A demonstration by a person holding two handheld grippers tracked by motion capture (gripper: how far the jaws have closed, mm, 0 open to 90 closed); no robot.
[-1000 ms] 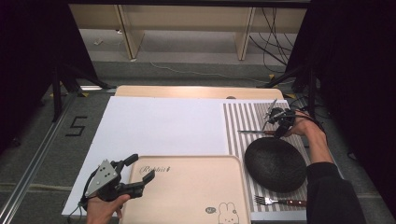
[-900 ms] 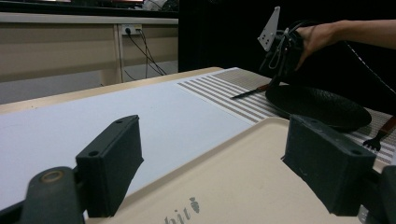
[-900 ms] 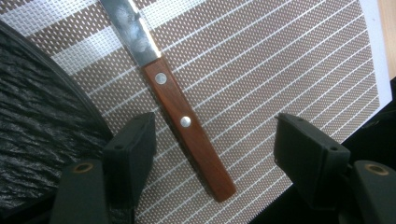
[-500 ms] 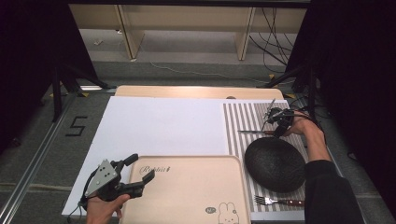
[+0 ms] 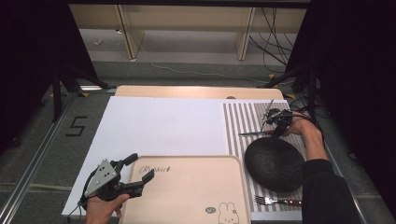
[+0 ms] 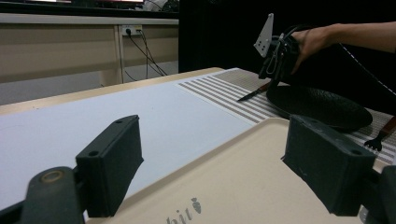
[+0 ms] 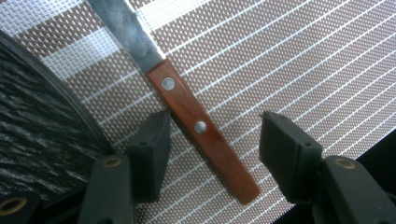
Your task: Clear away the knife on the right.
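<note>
Wooden knife handle lying on the striped mat, at 12 o'clock of the black plate. Right tool just closing around it, one pad touching, not yet clenched. Centring over the rivets, squeezing evenly. Left tool waiting released at the tray.

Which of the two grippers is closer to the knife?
The right gripper: its jaws, just closing, straddle the knife handle on the striped mat. The left gripper rests far off, open at the tray's corner.
</note>
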